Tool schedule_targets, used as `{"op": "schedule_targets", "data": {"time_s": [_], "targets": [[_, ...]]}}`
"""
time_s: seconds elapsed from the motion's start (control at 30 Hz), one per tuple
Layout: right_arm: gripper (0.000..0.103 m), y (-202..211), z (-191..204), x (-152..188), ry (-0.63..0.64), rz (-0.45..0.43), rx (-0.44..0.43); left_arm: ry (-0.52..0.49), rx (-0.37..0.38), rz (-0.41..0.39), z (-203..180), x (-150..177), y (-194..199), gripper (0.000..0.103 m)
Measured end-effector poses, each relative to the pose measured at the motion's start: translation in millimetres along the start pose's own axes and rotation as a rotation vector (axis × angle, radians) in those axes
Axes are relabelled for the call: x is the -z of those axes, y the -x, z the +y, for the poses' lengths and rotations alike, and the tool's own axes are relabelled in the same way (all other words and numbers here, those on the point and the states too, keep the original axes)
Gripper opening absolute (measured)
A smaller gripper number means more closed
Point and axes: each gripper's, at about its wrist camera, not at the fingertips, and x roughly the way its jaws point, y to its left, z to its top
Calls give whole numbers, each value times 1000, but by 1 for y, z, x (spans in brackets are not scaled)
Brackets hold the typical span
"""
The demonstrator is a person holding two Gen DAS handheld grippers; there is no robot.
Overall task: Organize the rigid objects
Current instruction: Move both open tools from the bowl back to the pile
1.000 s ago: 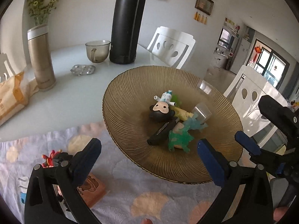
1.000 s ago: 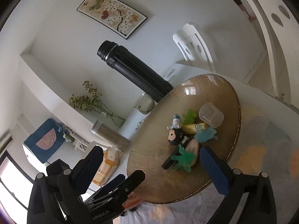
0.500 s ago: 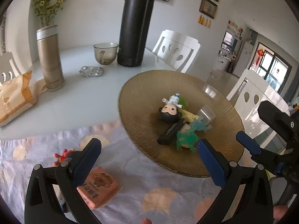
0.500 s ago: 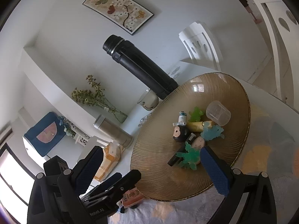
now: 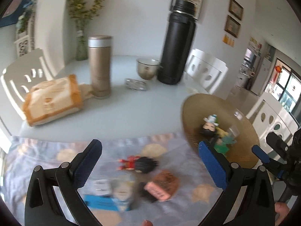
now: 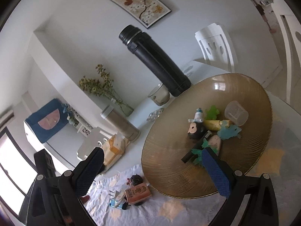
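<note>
A brown ribbed glass bowl holds several small toys, among them a black-haired figure and a clear cup. On the patterned cloth lie a red and black figurine, an orange box and a blue and white pack. My left gripper is open and empty above these loose things. My right gripper is open and empty near the bowl's front rim.
A tall black flask, a gold flask, a glass cup, a foil dish and a bread bag stand on the white table. White chairs surround it.
My left gripper has swung left from the bowl to over the loose things on the cloth; its view is blurred. My right gripper has shifted slightly, still facing the bowl.
</note>
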Motion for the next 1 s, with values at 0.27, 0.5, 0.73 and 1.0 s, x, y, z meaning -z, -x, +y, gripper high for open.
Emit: {"op": "schedule_targets", "data": {"time_s": [0.27,0.5,0.73,1.0], "targets": [[103,-17,36,20,123,69,-68,38,-67,16,50,23,22,103],[103,-39,84,58,304,172,-114,69,-89,117,78,64,12,103],[103,-75,92,92,356,291,-80,36,-64,186,74,90,-3,103],[103,-100,81,104,373,335,8,-22,-60,229,62,108,-19,103]]}}
